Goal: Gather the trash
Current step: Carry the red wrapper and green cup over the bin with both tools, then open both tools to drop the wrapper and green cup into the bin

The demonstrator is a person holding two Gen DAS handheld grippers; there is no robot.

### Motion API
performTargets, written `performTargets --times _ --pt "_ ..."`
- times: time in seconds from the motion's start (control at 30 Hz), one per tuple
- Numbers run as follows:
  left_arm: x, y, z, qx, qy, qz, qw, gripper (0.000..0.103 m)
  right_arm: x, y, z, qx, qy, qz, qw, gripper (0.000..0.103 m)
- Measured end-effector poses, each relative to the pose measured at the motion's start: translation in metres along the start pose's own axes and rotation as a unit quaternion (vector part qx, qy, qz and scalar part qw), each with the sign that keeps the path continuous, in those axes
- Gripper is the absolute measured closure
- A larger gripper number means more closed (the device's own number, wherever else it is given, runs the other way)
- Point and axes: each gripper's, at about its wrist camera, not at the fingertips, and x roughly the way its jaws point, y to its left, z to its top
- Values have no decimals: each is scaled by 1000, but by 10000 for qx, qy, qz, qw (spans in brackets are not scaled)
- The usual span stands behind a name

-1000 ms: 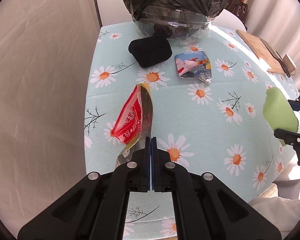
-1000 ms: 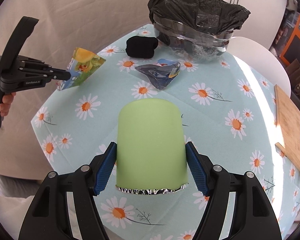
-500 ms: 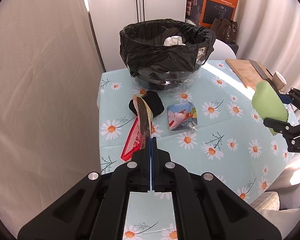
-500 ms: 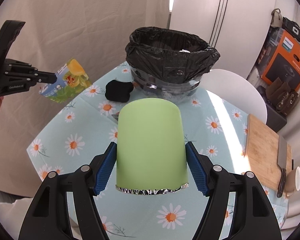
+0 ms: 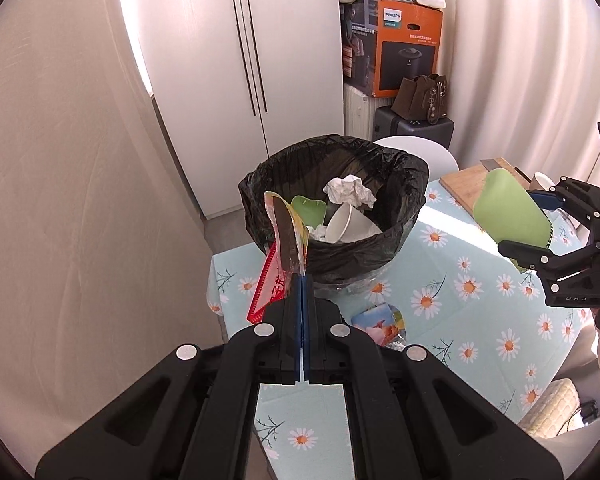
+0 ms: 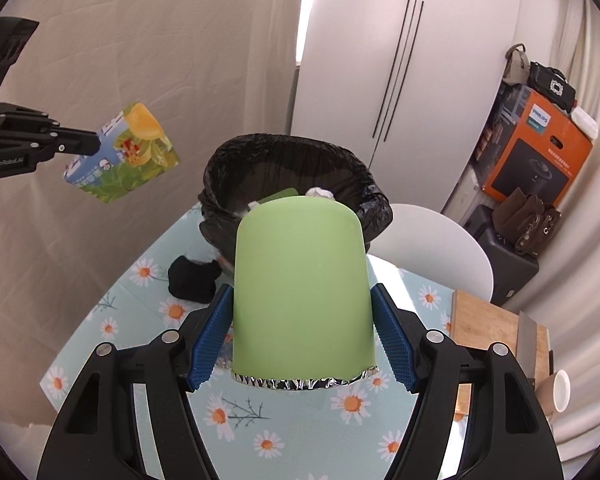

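The left claw (image 5: 302,280) is raised above the counter (image 5: 452,320) with its daisy-print, pale blue cloth and tips downward toward the black-lined trash bin (image 5: 332,204). Its blue pads are pressed together on the lower edge of a flattened, foil-lined snack packet (image 5: 286,236), which stands up edge-on in front of the bin's near rim. In the right wrist view the same packet (image 6: 120,156) shows its printed face of fruit and leaves, held in the air to the left of the bin (image 6: 296,184).

The right claw (image 6: 302,336) is also lifted and angled down at the bin. Its jaws stand fairly wide, both blue pads against the sides of a pale green, smooth, foil-rimmed container (image 6: 302,288). From the left wrist view this container (image 5: 508,212) hangs above the counter's right part, short of the bin.

Inside the bin lie a crumpled white tissue (image 5: 348,190), a white paper cup (image 5: 350,224) on its side and a green piece (image 5: 309,208) I cannot identify. A colourful crumpled wrapper (image 5: 380,322) lies on the counter, partly hidden behind the left claw's body. A black lump of soft material (image 6: 190,280) sits by the bin's base; the green container covers its right side. A wooden cutting board (image 6: 484,324) is cut off by the right claw's arm.
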Motion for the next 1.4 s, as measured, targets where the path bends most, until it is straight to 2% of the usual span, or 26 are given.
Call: performTargets --times 0.17,0.4,0.7,0.77,0.8,0.83,0.87,0.9,0.93,1.07,1.13,1.4 --pt "11 7 33 335 -200 -288 9988 102 11 -1 30 198 -83 -74 9997 38" --pt "48 18 64 755 -230 -834 9934 102 49 -2 60 533 38 -173 9984 38" --pt "111 30 83 1067 -188 -1411 9841 102 107 -1 81 644 420 -284 9966 38" --pt "122 30 82 1098 -243 -1345 9845 102 117 1 86 594 449 -377 9965 37" --pt "125 33 81 1031 -333 -1388 9844 96 121 1 87 575 448 -410 9965 36" --pt "126 37 80 964 -439 -1499 9830 76 125 1 89 568 417 -477 9964 33" --pt "127 40 79 910 -531 -1572 9819 59 127 0 90 572 354 -564 9961 19" --pt "127 44 76 852 -578 -1557 9824 22 128 -1 90 574 307 -674 9956 13" --pt "126 46 72 811 -656 -1444 9840 8 128 -1 90 557 280 -761 9951 14" --pt "119 60 60 716 -829 -1267 9859 6 126 -5 87 635 294 -807 9943 14" --pt "119 67 55 587 -722 -1289 9873 6 124 -7 84 690 299 -801 9939 14" --pt "104 74 34 277 -556 -895 9941 6 104 -4 76 695 239 -730 9946 13"
